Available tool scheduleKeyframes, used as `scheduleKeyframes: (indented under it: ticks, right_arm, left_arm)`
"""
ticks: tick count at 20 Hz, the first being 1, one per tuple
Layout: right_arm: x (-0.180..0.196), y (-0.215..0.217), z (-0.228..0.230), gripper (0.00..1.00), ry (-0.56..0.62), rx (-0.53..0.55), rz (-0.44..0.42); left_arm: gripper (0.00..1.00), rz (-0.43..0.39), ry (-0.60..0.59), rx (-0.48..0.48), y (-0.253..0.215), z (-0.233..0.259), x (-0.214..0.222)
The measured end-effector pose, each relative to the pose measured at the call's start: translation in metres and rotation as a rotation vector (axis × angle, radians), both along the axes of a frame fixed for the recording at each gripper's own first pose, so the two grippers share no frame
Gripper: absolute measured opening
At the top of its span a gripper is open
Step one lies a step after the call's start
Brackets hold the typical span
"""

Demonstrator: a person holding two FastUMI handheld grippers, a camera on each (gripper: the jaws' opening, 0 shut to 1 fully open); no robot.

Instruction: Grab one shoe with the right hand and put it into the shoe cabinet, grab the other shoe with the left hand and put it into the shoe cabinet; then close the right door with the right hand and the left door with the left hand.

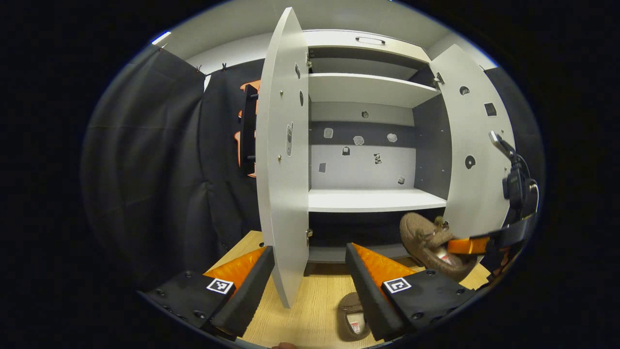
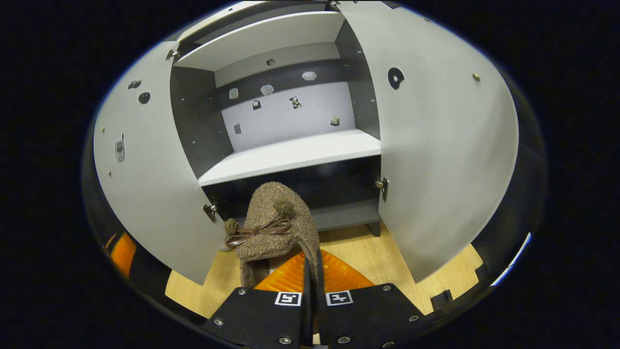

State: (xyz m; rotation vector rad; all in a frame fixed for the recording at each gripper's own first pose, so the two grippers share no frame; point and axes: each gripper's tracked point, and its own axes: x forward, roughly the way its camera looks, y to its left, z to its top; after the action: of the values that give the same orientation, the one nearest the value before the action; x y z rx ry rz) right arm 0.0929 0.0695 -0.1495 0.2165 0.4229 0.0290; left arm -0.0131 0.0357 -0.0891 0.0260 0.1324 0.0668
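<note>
Left gripper view
- We see the left gripper (image 1: 310, 281) with its two fingers spread wide apart and nothing between them.
- The shoe cabinet (image 1: 368, 87) stands ahead with both doors swung out. The left door (image 1: 283, 160) is edge-on to us, its lower edge reaching down between the fingers.
- The right door (image 1: 472, 145) is open at the far side.
- The middle shelf (image 1: 373, 199) is bare; small pale marks dot the back panel above it.
- One brown fuzzy slipper (image 1: 351, 317) lies on the wooden floor (image 1: 300, 310), just beside the right-hand finger, which partly covers it.
- The second slipper (image 1: 428, 240) hangs in the air in front of the cabinet's low opening, near the foot of the right door, toe toward the cabinet.
- The right gripper (image 1: 465, 245) holds that second slipper at its heel end; cables and a mount rise behind it.
- Black cloth wall (image 1: 145, 169) to the left of the cabinet.

Right gripper view
- We see the right gripper (image 2: 312, 286) with its fingers nearly together, clamped on the rim of the held slipper (image 2: 276, 228).
- That slipper is lifted off the floor, toe pointing at the dark bottom compartment (image 2: 319, 186). A brown ribbon bow (image 2: 259, 230) with two pompoms sits on its top.
- Both doors stand open on either side, and the middle shelf (image 2: 290, 155) carries nothing.
</note>
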Motion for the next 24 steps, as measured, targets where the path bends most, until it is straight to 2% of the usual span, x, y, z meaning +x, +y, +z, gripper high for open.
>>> scheduleKeyframes:
  ticks: [7,14,19,20,24]
  right_arm:
    - [0.078,0.000,0.083,0.04,-0.140,0.025,-0.040]
    - [0.172,-0.003,0.147,0.04,-0.222,-0.030,-0.069]
    - [0.234,0.001,0.149,0.04,-0.193,-0.024,-0.086]
    - [0.247,0.000,0.144,0.04,-0.179,-0.019,-0.093]
    - [0.286,-0.003,0.108,0.04,-0.079,-0.010,-0.115]
  left_arm:
    - [0.96,-0.004,0.019,0.004,-0.003,-0.014,-0.007]
    - [0.96,0.007,0.009,-0.004,0.004,-0.016,-0.006]
    - [0.96,0.014,0.013,0.001,0.012,-0.019,0.000]
    - [0.99,0.013,0.011,0.002,0.013,-0.019,0.001]
    - [0.96,0.019,0.011,0.005,0.019,-0.021,0.007]
